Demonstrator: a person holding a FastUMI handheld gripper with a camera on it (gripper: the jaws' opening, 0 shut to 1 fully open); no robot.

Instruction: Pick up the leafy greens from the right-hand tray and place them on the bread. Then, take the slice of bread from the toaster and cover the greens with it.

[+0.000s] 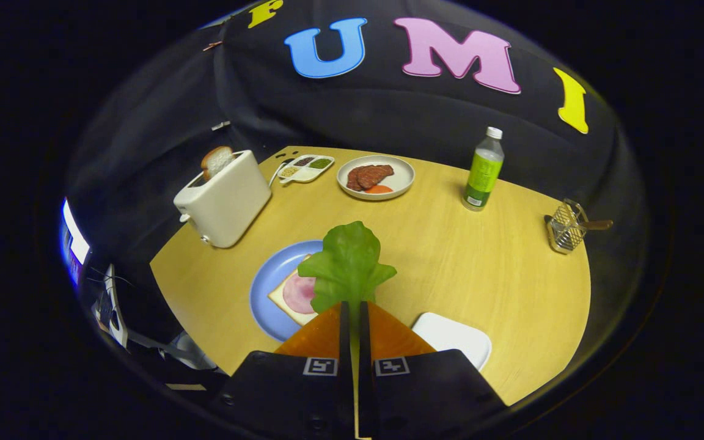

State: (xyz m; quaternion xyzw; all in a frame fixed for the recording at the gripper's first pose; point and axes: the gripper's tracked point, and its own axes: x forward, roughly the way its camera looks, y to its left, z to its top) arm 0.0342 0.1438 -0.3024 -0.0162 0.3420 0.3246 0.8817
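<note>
My gripper [352, 304] is shut on the stem end of a green lettuce leaf [349, 264], which stands up from between the fingers. Just left of the fingers, and partly under the leaf, a bread slice [283, 299] topped with a round pink ham slice [299, 293] lies on a blue plate [264, 287]. To the right of the fingers sits a white tray [454, 338]. Further back on the left stands a white toaster [225, 200] with a bread slice [216, 161] sticking out of its slot.
Beyond the leaf a white plate [398, 177] carries dark meat pieces and an orange slice. A small divided dish [307, 167] of seasonings lies beside the toaster. A green bottle [483, 171] stands back right, a wire holder [566, 228] at the table's right edge.
</note>
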